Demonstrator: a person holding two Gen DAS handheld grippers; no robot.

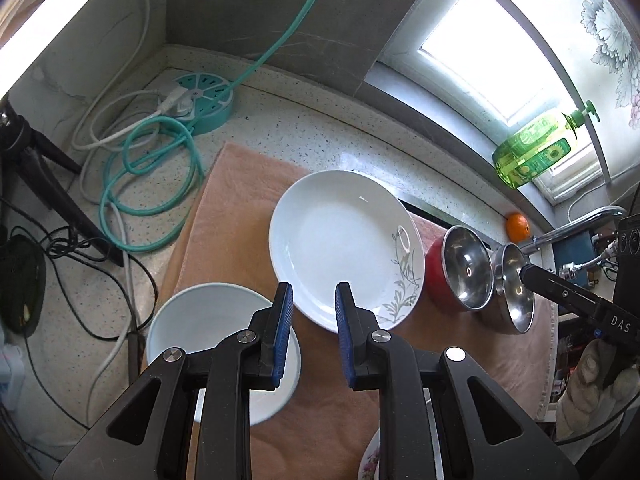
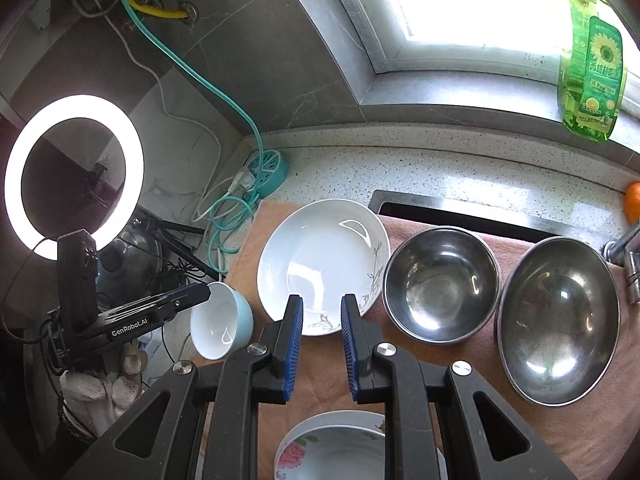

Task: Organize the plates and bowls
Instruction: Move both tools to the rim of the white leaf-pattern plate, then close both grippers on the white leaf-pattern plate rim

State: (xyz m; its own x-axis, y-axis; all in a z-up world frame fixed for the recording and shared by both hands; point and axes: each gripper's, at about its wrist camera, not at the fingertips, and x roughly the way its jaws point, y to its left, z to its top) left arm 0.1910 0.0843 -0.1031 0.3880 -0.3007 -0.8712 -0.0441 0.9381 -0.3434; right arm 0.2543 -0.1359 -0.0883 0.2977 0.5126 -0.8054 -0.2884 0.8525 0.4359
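Nearest you, both tools stand with a narrow gap between their blue pads and nothing in it: your left tool (image 1: 312,334) hangs over the near edge of the towel, your right tool (image 2: 320,346) likewise. Below the right tool a floral-rimmed dish (image 2: 332,448) is half hidden by the tool's frame and cut off at the picture's bottom edge; what it holds cannot be made out.

Just beyond, the pale blue bowl (image 2: 221,320) sits at the towel's left edge, empty, partly covered by your left tool in the left view. The white plate (image 1: 346,250), printed with a grey leaf sprig, lies flat and empty on the peach towel (image 1: 236,200). To its right stand two empty steel bowls: the smaller (image 2: 440,284) has a red outside in the left view, the larger (image 2: 558,320) sits just beside it.

The left tool's body reads "GenRobot.AI"; the right one's shows "DAS".

Farther back on the speckled counter (image 2: 440,168) lie a teal socket hub (image 1: 204,100) with looped cables, an orange (image 1: 518,226), and a green soap bottle (image 2: 592,64) with a sunflower label; its lettering is too small to read.
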